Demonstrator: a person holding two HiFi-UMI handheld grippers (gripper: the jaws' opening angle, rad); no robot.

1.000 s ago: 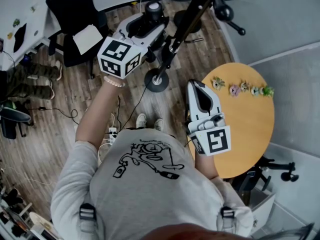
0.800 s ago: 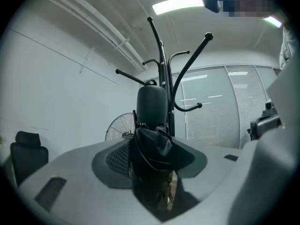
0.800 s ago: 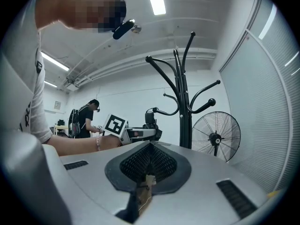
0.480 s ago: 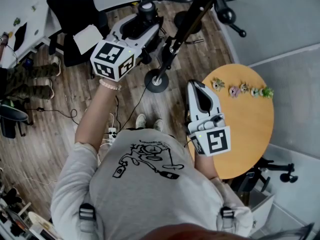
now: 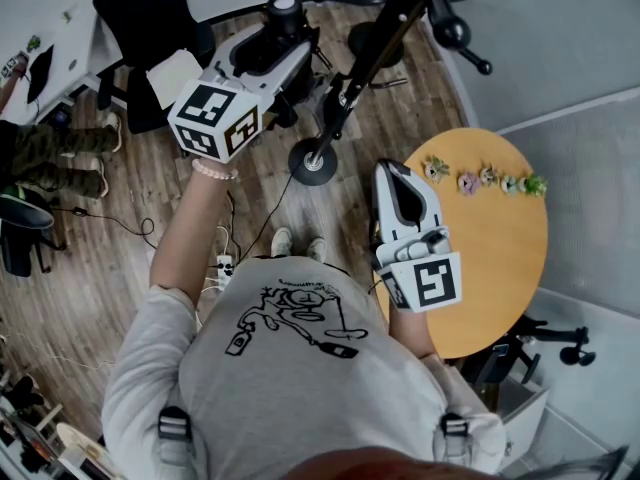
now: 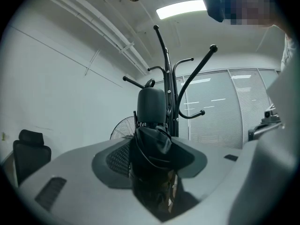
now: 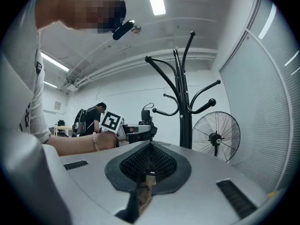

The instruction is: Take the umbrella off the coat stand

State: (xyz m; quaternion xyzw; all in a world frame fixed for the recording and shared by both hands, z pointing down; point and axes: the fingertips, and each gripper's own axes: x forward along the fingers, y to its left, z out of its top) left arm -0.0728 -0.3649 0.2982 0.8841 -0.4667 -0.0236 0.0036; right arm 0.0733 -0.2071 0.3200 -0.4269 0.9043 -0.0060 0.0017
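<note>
Left gripper (image 5: 272, 46) – jaws closed tight on a folded black umbrella (image 5: 283, 10), held level at the upper centre of the head view, marker cube toward the wearer. In the left gripper view the same gripper (image 6: 152, 175) clamps the gathered fabric low down, and the umbrella (image 6: 151, 111) stands upright out of the pads, its rounded end uppermost. Right gripper (image 5: 396, 173) – jaws together with nothing between them, held level at centre right of the head view; in its own view the right gripper (image 7: 145, 179) shows the pads meeting. Umbrella (image 7: 145, 118), seen from the right gripper view, sits left of centre in that frame, just beside a lower hook of the coat stand (image 7: 182, 107); contact with the hook cannot be told. Coat stand (image 5: 360, 68) – black pole running from the top of the head view down to a round base at centre frame, just right of the left gripper; in the left gripper view its curved hooks (image 6: 187, 83) rise directly behind the umbrella. Round wooden table (image 5: 500, 268) at right, bearing a row of small ornaments (image 5: 485, 178) along its upper edge. Pedestal fan (image 7: 215, 137) at right of the stand. Black office chair (image 5: 150, 18) at upper left. Wood floor (image 5: 120, 238) beneath.
</note>
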